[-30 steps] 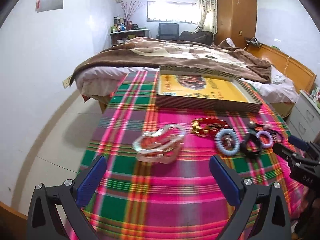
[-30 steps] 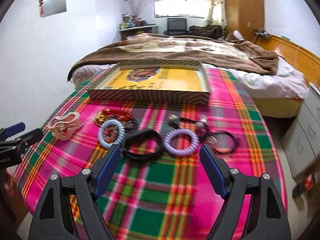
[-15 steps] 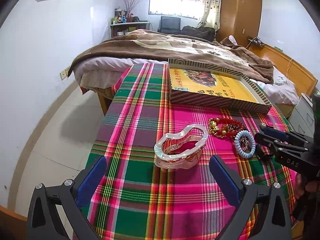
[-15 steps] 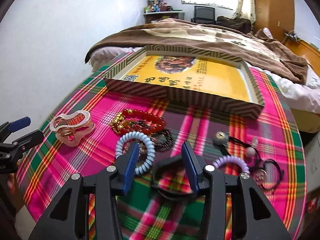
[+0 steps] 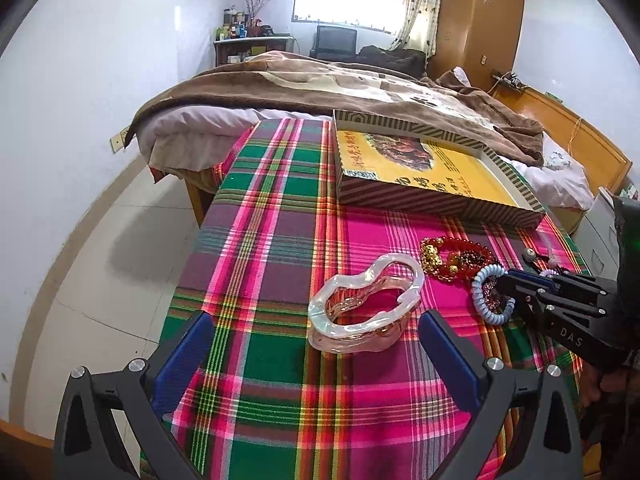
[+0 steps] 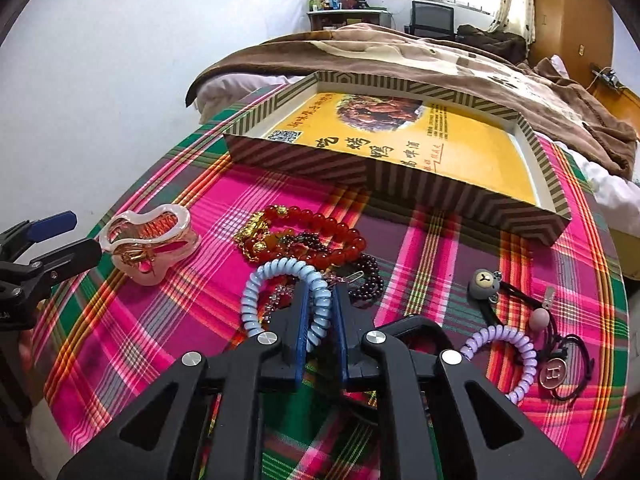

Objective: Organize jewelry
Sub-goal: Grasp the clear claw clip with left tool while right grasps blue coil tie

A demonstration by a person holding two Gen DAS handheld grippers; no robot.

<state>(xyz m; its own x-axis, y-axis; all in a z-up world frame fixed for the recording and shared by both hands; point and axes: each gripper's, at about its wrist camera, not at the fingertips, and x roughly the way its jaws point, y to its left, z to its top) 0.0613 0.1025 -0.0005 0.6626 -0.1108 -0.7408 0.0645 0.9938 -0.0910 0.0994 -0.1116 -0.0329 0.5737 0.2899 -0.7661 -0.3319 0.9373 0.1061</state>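
A light blue spiral hair tie (image 6: 272, 276) lies on the plaid cloth against a red bead bracelet (image 6: 320, 232). My right gripper (image 6: 320, 300) is closing, and its blue pads pinch the near side of that coil. The left wrist view shows the same grip from the side, the right gripper (image 5: 504, 288) nipping the blue tie (image 5: 486, 300). My left gripper (image 5: 316, 328) stands wide open just short of a wavy clear glass dish (image 5: 364, 312), with nothing between its fingers. A purple spiral tie (image 6: 504, 344) and black ties with a bear charm (image 6: 484, 280) lie to the right.
A shallow striped box (image 6: 400, 172) with a yellow printed bottom sits behind the jewelry. The table edge (image 5: 188, 264) drops to a tiled floor on the left. A bed with a brown blanket (image 5: 320, 88) stands beyond, and a person's hand (image 5: 612, 384) holds the right gripper.
The right gripper dropped forward onto the jewelry and its jaws went from wide apart to pinched on the blue spiral tie. The left gripper closed in on the glass dish, still open.
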